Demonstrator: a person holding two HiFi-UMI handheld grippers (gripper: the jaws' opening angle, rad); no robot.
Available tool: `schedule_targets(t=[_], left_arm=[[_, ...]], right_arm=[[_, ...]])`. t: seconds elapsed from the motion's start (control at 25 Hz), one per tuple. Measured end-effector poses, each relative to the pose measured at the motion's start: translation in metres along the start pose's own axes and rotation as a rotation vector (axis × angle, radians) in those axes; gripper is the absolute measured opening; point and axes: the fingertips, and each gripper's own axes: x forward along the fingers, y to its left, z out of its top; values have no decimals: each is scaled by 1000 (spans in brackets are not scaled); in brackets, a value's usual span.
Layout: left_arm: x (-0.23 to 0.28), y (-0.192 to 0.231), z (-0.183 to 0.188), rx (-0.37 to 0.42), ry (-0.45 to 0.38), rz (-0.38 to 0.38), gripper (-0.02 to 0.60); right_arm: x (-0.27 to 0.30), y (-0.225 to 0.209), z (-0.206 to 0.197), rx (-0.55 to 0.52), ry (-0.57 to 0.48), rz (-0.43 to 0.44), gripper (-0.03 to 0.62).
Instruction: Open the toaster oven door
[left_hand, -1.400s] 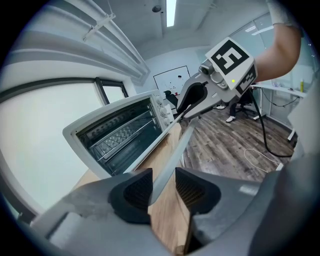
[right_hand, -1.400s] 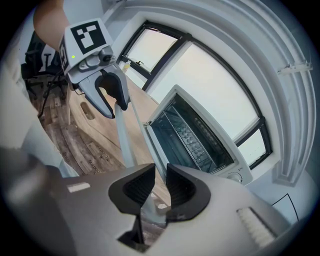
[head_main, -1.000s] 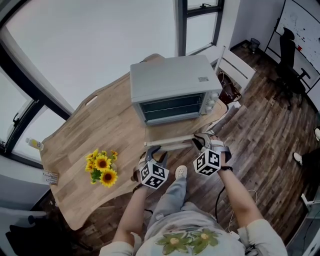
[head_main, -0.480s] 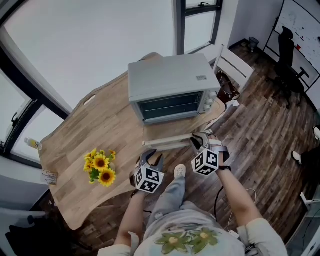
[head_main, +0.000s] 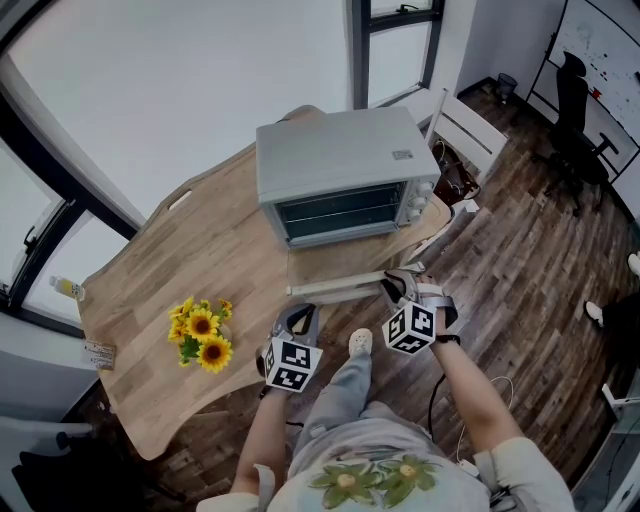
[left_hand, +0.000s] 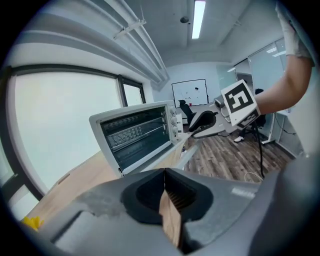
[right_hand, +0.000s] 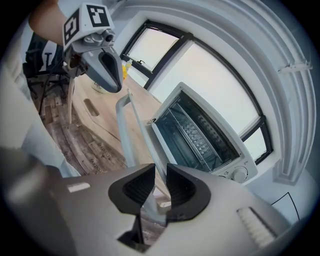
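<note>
On the wooden table (head_main: 160, 270) sits the toaster oven (head_main: 335, 160), a gray metal box with round knobs (head_main: 425, 200) at its right end. Its door (head_main: 335, 262) already lies flat, tipped down toward the person, so the opening looks done. Wire racks (head_main: 340, 212) show in the dark inside. The long pale handle (head_main: 335, 289) runs along the door's near edge. The right gripper (head_main: 392, 284) is clamped on the handle's right end; letting go seems all that is left. The left gripper (head_main: 298, 318) is closed tight on nothing, near the handle but not touching it. Yellow sunflowers (head_main: 203, 335) stand well off to the left.
</note>
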Motion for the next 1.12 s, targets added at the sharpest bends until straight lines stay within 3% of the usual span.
schedule_targets(t=[1.12], left_arm=[[2,-4,-15,-34,39,-24,5]], right_arm=[[12,44,-28,-24,61,71,77]])
